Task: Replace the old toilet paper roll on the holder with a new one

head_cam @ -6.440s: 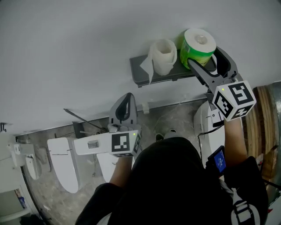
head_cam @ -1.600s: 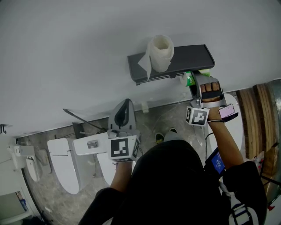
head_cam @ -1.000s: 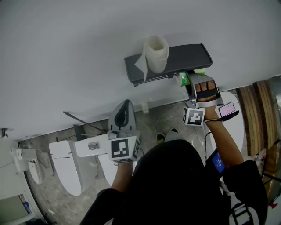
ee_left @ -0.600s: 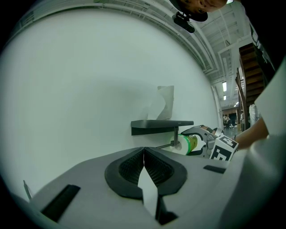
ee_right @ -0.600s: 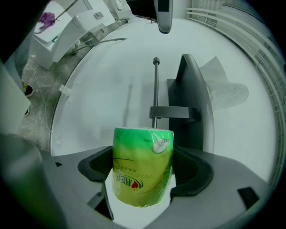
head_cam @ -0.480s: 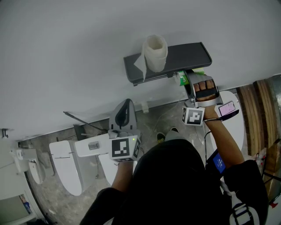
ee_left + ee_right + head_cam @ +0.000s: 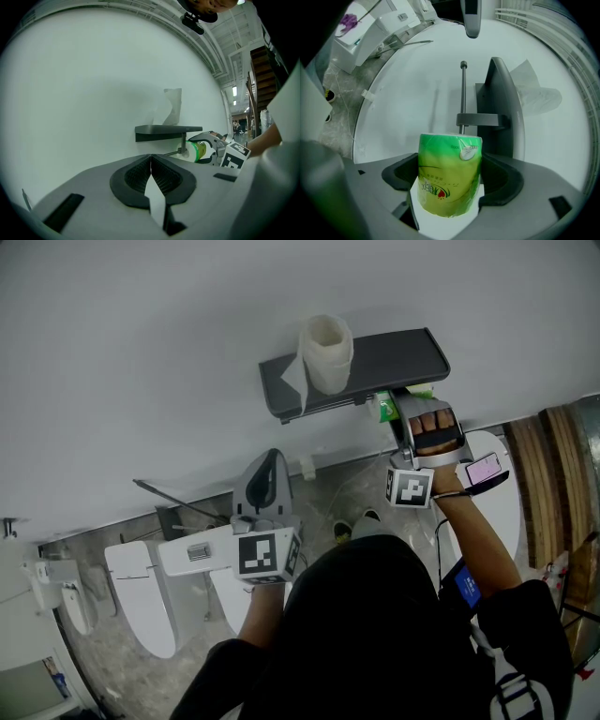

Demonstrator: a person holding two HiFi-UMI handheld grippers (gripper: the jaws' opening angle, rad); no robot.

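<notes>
Where the scene begins at left, left gripper (image 7: pixel 151 161): jaws pressed together, nothing between them, well apart from the holder shelf (image 7: pixel 398 354). Old roll (image 7: pixel 325 351): upright on that shelf, tail hanging loose. New roll (image 7: pixel 449 154), green-wrapped: clamped across its sides by right gripper (image 7: pixel 450 174), just below the shelf, near the bare rod (image 7: pixel 463 93). Handling, judged: light, soft, film slippery; grip mid-body, gently, leaving the core free.

Your shelf (image 7: pixel 394 357) is a dark grey slab fixed flat to the white wall (image 7: pixel 141 352). One thing sits on it: the white roll (image 7: pixel 325 352), upright near your left end, with its loose tail hanging over the front edge. A metal rod (image 7: pixel 462 93) runs just under the shelf, held by a bracket.
</notes>
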